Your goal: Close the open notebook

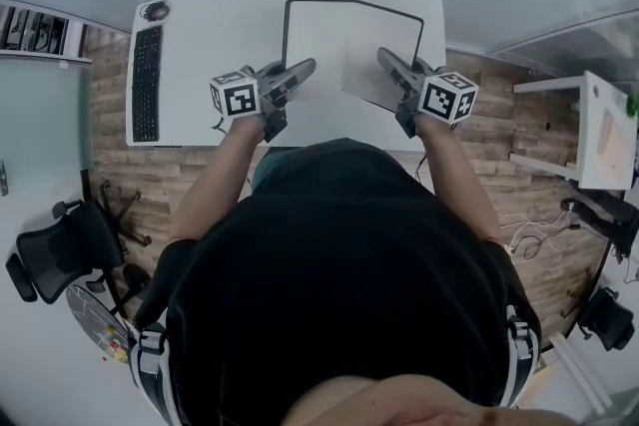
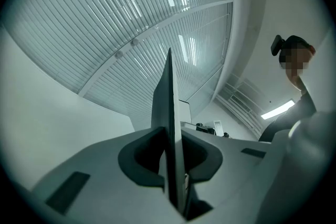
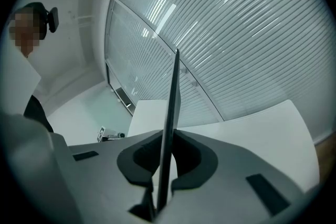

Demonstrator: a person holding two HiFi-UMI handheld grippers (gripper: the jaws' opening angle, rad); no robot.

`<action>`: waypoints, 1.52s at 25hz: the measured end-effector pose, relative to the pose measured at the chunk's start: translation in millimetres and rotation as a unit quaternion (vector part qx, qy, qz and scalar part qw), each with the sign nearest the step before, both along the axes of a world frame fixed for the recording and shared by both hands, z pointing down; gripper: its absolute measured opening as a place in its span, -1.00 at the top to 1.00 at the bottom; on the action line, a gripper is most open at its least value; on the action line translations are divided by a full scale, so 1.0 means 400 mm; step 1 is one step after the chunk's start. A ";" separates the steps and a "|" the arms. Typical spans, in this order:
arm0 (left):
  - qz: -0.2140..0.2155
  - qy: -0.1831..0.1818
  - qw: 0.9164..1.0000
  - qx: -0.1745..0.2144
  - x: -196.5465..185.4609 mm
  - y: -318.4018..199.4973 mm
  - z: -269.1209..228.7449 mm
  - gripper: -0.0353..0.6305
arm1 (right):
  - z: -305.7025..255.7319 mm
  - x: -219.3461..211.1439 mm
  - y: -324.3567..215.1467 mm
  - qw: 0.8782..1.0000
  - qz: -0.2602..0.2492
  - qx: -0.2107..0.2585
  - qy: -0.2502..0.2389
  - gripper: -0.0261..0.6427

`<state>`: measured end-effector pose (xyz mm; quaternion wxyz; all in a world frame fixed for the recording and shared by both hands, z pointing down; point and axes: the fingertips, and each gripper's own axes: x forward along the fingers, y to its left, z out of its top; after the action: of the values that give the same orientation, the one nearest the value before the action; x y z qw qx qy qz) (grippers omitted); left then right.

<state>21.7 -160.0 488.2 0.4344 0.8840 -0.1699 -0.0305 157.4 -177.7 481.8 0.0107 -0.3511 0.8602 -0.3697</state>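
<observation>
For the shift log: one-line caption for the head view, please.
Left gripper and right gripper each pinch an edge of the open notebook over the white desk.

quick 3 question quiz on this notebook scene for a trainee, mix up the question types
1. True or false: the left tool is empty.
2. The keyboard lies a) left of the notebook, b) right of it, c) on top of it.
3. Fill in: the right tool is shut on the ____.

Key
1. False: it clamps the notebook's edge.
2. a
3. notebook
</observation>
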 end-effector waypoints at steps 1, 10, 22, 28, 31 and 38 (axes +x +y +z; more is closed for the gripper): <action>0.000 -0.001 1.000 -0.001 0.004 0.003 -0.002 0.71 | -0.001 0.004 0.003 1.000 0.000 0.000 0.001 0.76; 0.008 -0.018 1.000 -0.008 -0.003 -0.017 0.023 0.71 | 0.024 -0.008 -0.012 1.000 0.005 -0.011 0.004 0.76; 0.016 -0.027 0.998 -0.046 -0.031 -0.064 0.129 0.71 | 0.122 -0.042 -0.053 0.999 0.016 -0.039 0.020 0.76; 0.018 -0.035 0.997 -0.071 -0.020 -0.055 0.183 0.71 | 0.183 -0.036 -0.048 0.998 0.012 -0.062 0.029 0.76; 0.019 -0.036 0.996 -0.085 -0.023 -0.054 0.214 0.71 | 0.211 -0.042 -0.052 0.997 0.009 -0.071 0.035 0.76; 0.025 -0.047 0.992 -0.110 -0.035 -0.054 0.291 0.71 | 0.286 -0.054 -0.054 0.994 0.005 -0.097 0.047 0.76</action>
<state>7.6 -181.4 604.4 0.5216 0.8350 -0.1706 0.0406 135.7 -199.2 596.1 -0.0620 -0.3722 0.8178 -0.4346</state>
